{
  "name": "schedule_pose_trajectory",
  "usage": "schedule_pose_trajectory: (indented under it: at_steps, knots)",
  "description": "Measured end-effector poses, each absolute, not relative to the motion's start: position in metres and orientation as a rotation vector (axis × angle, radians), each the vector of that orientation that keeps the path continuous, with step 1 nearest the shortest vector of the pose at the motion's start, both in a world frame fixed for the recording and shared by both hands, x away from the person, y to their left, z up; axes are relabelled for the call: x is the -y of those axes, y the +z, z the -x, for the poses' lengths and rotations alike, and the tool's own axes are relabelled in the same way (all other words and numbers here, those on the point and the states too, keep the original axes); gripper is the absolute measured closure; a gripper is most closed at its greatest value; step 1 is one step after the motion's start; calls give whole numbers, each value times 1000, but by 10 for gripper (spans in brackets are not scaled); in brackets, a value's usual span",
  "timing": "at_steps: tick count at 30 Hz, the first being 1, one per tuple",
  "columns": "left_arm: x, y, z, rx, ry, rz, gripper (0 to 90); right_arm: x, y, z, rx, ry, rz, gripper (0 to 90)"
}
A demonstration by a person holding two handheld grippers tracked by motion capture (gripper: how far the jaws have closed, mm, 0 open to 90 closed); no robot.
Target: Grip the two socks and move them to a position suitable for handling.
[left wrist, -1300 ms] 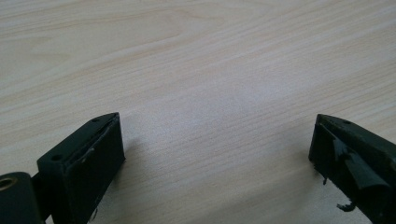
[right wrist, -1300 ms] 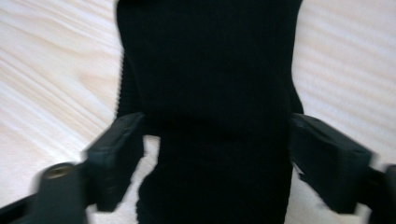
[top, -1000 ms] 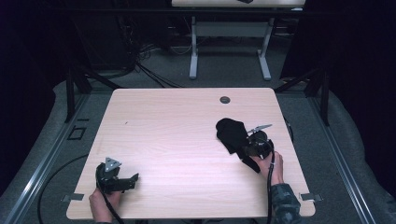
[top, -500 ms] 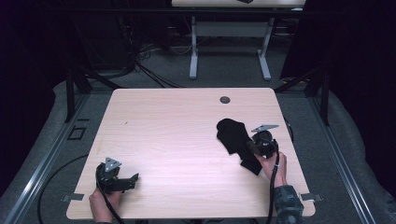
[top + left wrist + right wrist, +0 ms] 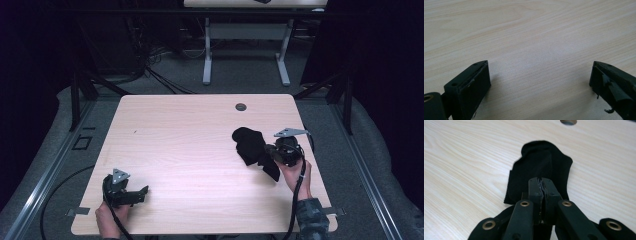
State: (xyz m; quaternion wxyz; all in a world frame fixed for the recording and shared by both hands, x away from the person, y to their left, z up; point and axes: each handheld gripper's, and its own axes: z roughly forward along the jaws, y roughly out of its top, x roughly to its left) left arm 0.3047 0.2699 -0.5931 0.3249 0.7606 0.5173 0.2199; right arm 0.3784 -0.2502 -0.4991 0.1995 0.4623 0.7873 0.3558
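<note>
Down at the table's [image 5: 200,130] near-left corner, the left gripper [image 5: 141,192] rests with jaws spread wide, holding nothing. Over on the right half lies a black sock [image 5: 250,145], its near end pinched between the right gripper's [image 5: 270,152] closed jaws.

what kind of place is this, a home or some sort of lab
Most likely a lab or recording workspace, not a home. A bare wooden table stands on grey carpet with loose cables across the floor, dark curtains at the sides, and another desk frame behind. The right gripper is shut on a black cloth.
</note>
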Motion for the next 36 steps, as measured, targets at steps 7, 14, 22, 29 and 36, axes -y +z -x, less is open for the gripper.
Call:
schedule_pose_trajectory:
  at_steps: [7, 14, 22, 29, 36]
  knots:
    - [-270, -593, -305, -1356, 577, -1994, 31, 245, -481, -370, -2194, 1026, -1234, 874]
    - [-270, -593, -305, -1356, 577, -1994, 31, 239, -466, -362, -2203, 1083, -1181, 874]
    - [-270, -593, -305, -1356, 577, -1994, 31, 225, -444, -345, -2212, 1160, -1081, 874]
    - [-270, -593, -305, -1356, 577, -1994, 31, 212, -432, -335, -2228, 1201, -1012, 874]
    - [-270, -593, -305, -1356, 577, -1994, 31, 196, -424, -326, -2253, 1248, -935, 874]
